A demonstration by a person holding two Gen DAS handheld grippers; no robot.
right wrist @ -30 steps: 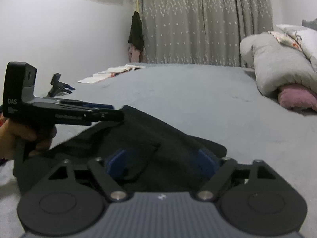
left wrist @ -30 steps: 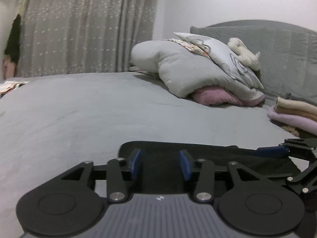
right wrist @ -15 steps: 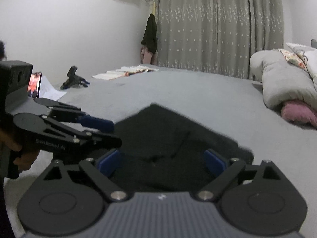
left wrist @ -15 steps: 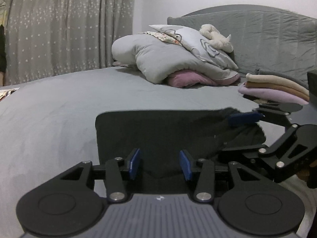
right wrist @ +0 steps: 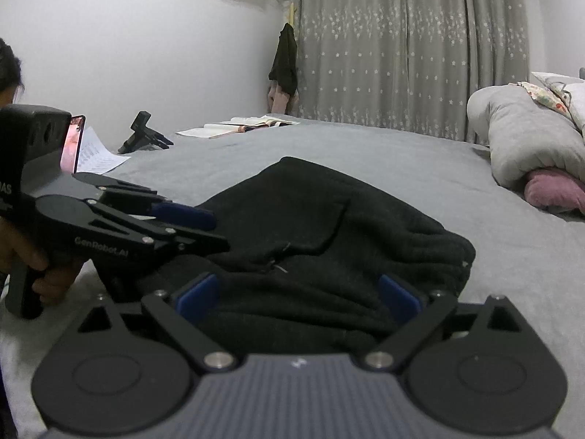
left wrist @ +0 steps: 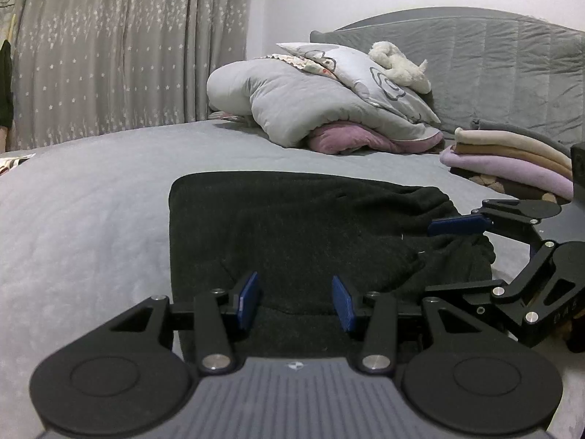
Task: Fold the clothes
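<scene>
While lying folded on the grey bed (left wrist: 91, 219), black garment (left wrist: 310, 226) sits near the bed's front edge, flat and squared on its left side, bunched and rumpled on its right. Left claw (left wrist: 295, 301) parked at the garment's near hem, jaws partly apart, blue pads (left wrist: 248, 298) low over the fabric with a strip of hem between them; can't tell whether pads actually pinch cloth. Right claw (right wrist: 298, 296) at the rumpled end, jaws opening and near full spread, fabric heaped between the pads, no pad visibly pressing on it. From the right wrist view, left claw's handle gripped by a hand (right wrist: 40, 267) at the bed's left edge. Folded stack of cream, tan and lilac clothes (left wrist: 512, 161) toward the headboard corner. Grey duvet pile (left wrist: 310, 109) with pink pillow under it, well apart from the garment.
</scene>
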